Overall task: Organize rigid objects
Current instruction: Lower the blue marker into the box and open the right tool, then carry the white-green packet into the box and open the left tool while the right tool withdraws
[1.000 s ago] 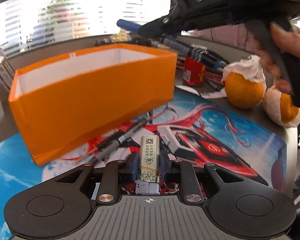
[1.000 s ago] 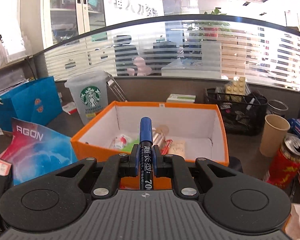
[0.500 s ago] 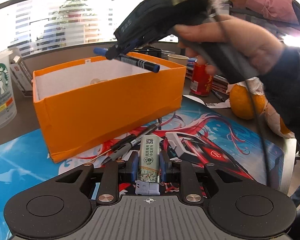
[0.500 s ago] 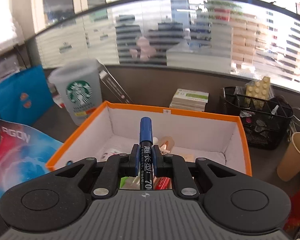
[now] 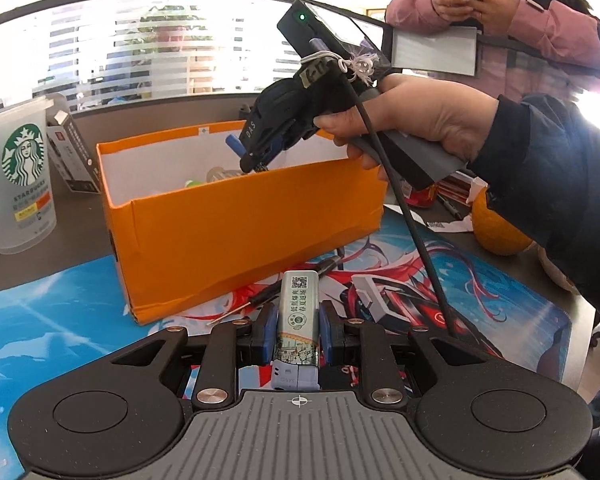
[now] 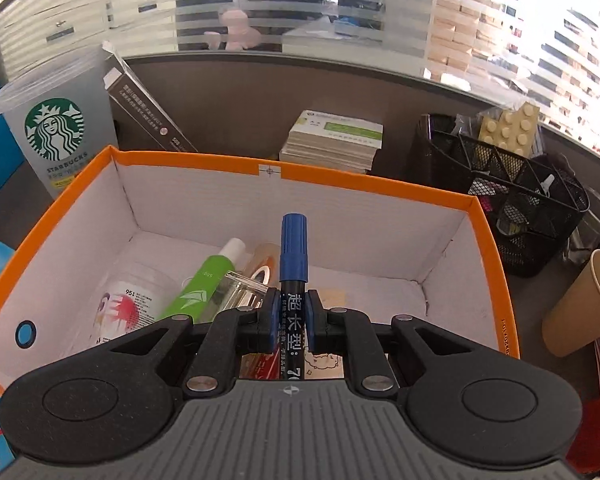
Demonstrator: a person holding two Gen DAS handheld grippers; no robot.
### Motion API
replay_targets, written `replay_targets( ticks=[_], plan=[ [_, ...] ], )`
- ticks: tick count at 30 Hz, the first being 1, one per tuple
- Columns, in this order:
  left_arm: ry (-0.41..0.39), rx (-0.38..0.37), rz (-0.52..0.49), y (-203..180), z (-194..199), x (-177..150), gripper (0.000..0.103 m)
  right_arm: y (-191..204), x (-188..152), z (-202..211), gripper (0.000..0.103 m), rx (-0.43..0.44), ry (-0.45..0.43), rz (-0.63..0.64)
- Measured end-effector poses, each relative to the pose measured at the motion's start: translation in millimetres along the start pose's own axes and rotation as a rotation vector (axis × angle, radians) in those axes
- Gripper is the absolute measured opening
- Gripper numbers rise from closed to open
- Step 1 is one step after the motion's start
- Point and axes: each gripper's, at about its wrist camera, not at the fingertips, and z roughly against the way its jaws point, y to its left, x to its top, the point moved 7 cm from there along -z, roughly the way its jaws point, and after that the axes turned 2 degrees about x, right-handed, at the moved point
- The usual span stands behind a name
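Both tools loaded at the orange cardboard box (image 6: 494, 264)

Your right tool (image 6: 292, 312) is clamped on a blue-capped black marker pen (image 6: 294, 264), held above the open box over a green tube (image 6: 204, 284) inside. Your left tool (image 5: 298, 330) is clamped on a silver printed lighter (image 5: 299, 316), above the colourful desk mat (image 5: 480, 292) just before the box.
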Motion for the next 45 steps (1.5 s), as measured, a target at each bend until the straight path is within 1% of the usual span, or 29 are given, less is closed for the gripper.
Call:
replay_targets(
  ticks=[4, 7, 11, 12, 14, 15, 16, 20, 21, 24, 27, 32, 36, 41, 45],
  plan=[
    [-0.007, 0.004, 0.009, 1, 4, 3, 0.02, -12, 4, -5, 0.013, 0.027, 0.029, -0.085],
    [-0.021, 0.011, 0.012, 2, 9, 7, 0.021, -20, 2, -10, 0.013, 0.078, 0.044, -0.161],
    [-0.032, 0.015, 0.015, 2, 15, 14, 0.02, -23, -7, -18, 0.013, 0.07, 0.075, -0.171],
    [-0.034, 0.017, 0.019, 3, 16, 16, 0.02, -23, -7, -18, 0.016, 0.072, 0.077, -0.168],
    [-0.035, 0.02, 0.021, 3, 18, 20, 0.021, -20, -6, -15, 0.024, 0.053, 0.075, -0.141],
    [-0.039, 0.024, 0.023, 3, 18, 23, 0.021, -20, -6, -15, 0.032, 0.044, 0.072, -0.125],
    [-0.042, 0.027, 0.024, 3, 19, 26, 0.021, -19, -6, -13, 0.034, 0.037, 0.066, -0.111],
    [-0.062, 0.035, 0.034, 7, 20, 41, 0.021, -23, -5, 1, 0.035, 0.034, 0.009, -0.109],
    [-0.068, 0.043, 0.036, 8, 20, 45, 0.021, -25, -5, 7, 0.037, 0.038, -0.009, -0.11],
    [-0.089, 0.066, 0.047, 14, 20, 58, 0.021, -27, -8, 26, 0.041, 0.04, -0.072, -0.094],
    [-0.103, 0.073, 0.072, 18, 17, 68, 0.021, -28, -13, 48, 0.041, 0.05, -0.139, -0.087],
    [-0.11, 0.087, 0.08, 23, 7, 84, 0.021, -22, -36, 89, 0.041, 0.101, -0.245, -0.077],
    [-0.113, 0.104, 0.077, 26, -5, 101, 0.021, -6, -57, 127, 0.041, 0.136, -0.319, -0.048],
    [-0.115, 0.139, 0.06, 32, -22, 121, 0.021, 13, -82, 150, 0.041, 0.166, -0.334, -0.009],
    [-0.092, 0.175, 0.087, 44, -45, 133, 0.021, 24, -99, 151, 0.041, 0.22, -0.304, -0.012]
  ],
)
